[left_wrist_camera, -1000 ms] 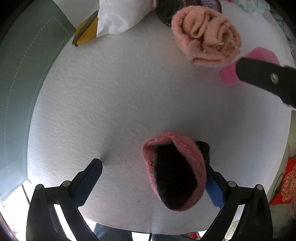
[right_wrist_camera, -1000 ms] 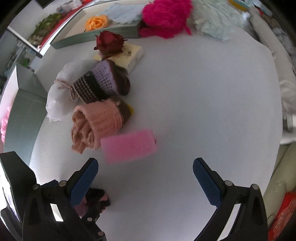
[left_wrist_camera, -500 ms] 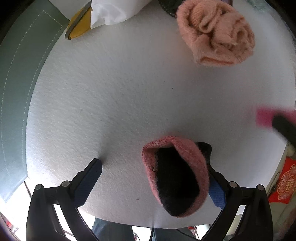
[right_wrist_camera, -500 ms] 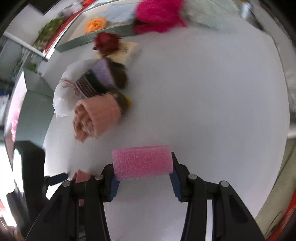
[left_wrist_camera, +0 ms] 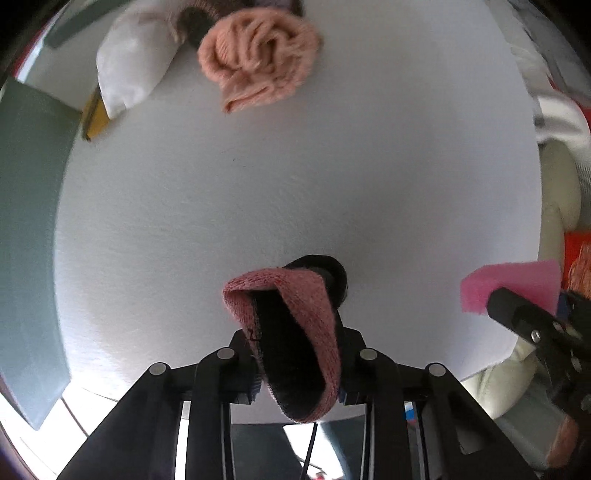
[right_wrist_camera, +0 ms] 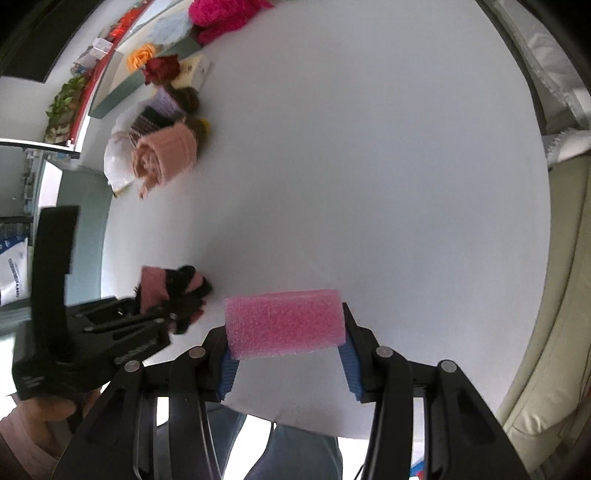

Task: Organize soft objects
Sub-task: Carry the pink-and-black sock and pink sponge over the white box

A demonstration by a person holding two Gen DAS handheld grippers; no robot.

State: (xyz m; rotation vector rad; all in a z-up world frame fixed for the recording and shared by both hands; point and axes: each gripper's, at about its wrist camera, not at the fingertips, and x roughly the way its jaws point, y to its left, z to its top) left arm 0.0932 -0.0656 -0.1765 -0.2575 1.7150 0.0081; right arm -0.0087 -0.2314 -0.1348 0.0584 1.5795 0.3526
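Observation:
A pink knit sock with a black lining point(left_wrist_camera: 295, 302) sits between the jaws of my left gripper point(left_wrist_camera: 299, 373), which are closing and pinch its cuff just above the white round table point(left_wrist_camera: 295, 184). A pink foam block point(right_wrist_camera: 284, 321) lies crosswise in my right gripper point(right_wrist_camera: 286, 336), shut on its two ends with the blue pads point(right_wrist_camera: 349, 365) pressed in. In the right wrist view the left gripper point(right_wrist_camera: 177, 306) holds the sock point(right_wrist_camera: 151, 284) just left of the block. In the left wrist view the foam block point(left_wrist_camera: 517, 277) and the right gripper point(left_wrist_camera: 517, 317) are at the far right.
A rolled peach knit point(left_wrist_camera: 258, 62), a white pouch point(left_wrist_camera: 133, 70) and darker knits are piled at the table's far side. A green box point(left_wrist_camera: 26, 221) borders the left. A magenta fluffy item point(right_wrist_camera: 221, 14) and red rose point(right_wrist_camera: 162, 68) lie farther back. A cream sofa point(right_wrist_camera: 554, 295) stands right.
My left jaws went from wide open to pinching the sock. My right gripper closed on the foam block and carried it away from the pile toward the table's near edge.

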